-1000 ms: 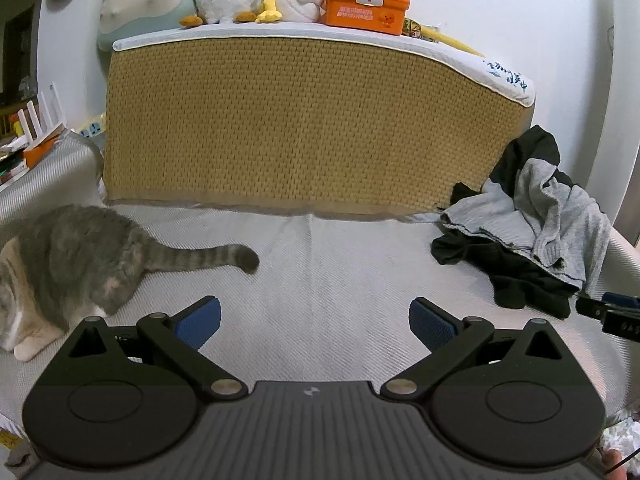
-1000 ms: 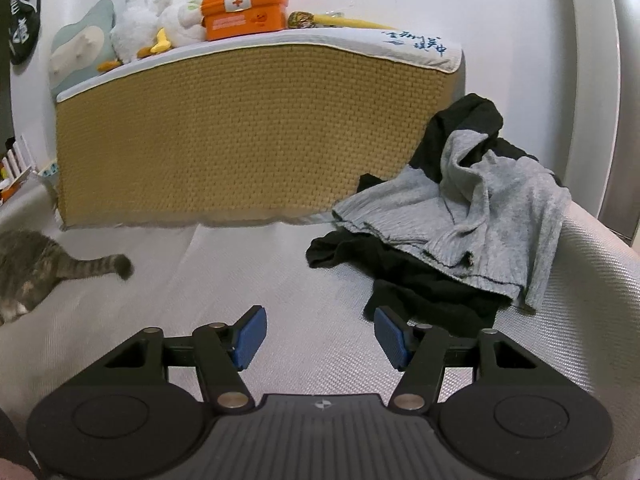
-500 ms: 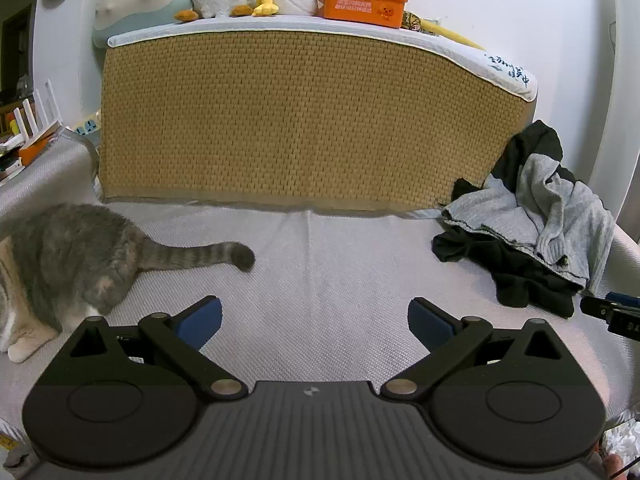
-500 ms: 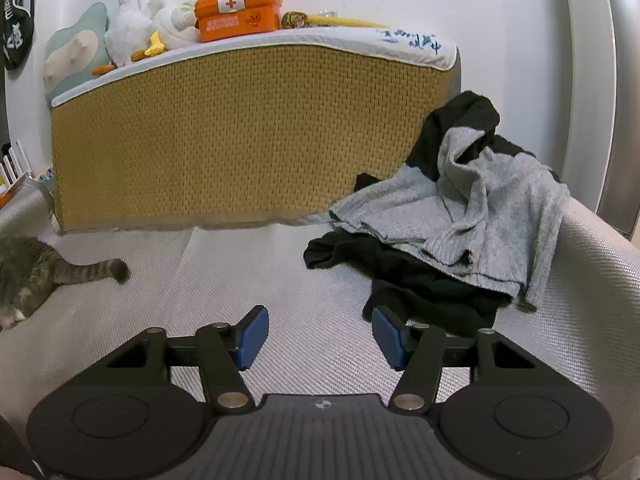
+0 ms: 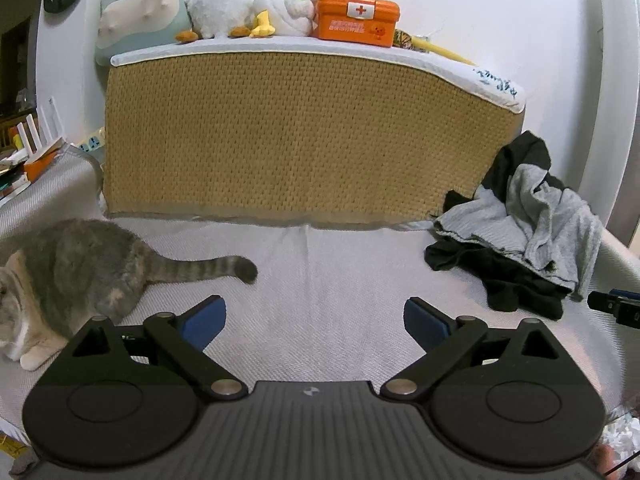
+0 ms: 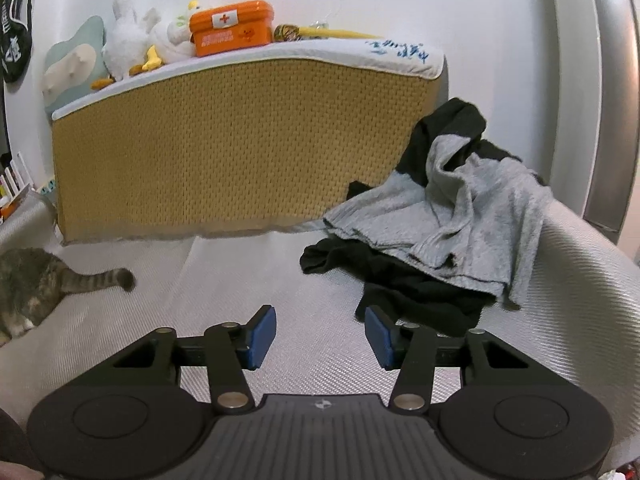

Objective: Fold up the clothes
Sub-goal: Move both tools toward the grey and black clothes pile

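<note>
We hold both grippers low over the grey bed, each tilted a little downward toward the woven headboard, which we take as our landmark.

The left gripper points at the middle of the headboard. Its blue pads stand far apart with only bare bed cover between them, so it is spread wide and holds nothing.

The right gripper points toward the headboard's right end. Its pads are parted by a moderate gap; its jaws have just been closing, and nothing sits between them, only the bed cover beneath. In the left view a black tip of the right gripper shows at the far right edge, level with the near edge of the clothes.

The clothes lie in a loose heap at the headboard's right end, partly leaning up against it: a grey top draped over a black garment. The heap is ahead and right of the right gripper; the black hem looks close to its right pad, though we cannot tell whether they touch.

A cat lies by the headboard's left end, tail stretched toward the middle. On top of the headboard sit plush toys and an orange box.
</note>
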Motion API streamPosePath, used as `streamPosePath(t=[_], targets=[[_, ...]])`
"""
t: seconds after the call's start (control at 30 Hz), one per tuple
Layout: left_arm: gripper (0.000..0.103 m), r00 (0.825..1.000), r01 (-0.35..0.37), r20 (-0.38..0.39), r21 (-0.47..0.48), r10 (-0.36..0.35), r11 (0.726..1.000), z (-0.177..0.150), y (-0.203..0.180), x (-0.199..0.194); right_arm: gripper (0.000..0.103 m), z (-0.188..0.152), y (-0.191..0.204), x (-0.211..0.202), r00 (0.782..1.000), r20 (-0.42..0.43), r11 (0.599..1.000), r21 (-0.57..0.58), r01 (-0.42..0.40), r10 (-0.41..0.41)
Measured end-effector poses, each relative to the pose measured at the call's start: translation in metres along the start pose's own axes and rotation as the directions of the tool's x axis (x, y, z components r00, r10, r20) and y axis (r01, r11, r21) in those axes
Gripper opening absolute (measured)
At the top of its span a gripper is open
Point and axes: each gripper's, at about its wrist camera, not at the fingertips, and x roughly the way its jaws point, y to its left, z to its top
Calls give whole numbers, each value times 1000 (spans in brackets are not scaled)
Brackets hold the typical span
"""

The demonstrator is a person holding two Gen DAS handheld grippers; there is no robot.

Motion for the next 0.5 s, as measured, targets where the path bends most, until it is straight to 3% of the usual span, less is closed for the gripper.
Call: streamPosePath(t=[0.27, 0.5], targets=[[94, 999, 10, 32, 9, -10, 1000, -1, 2, -18, 51, 5, -2, -10, 1000, 10, 1000, -13, 14, -14], [93, 1000, 12, 11, 3, -12, 1000, -9, 8, -10, 51, 8, -3, 12, 1000, -2, 998, -56, 31, -31]])
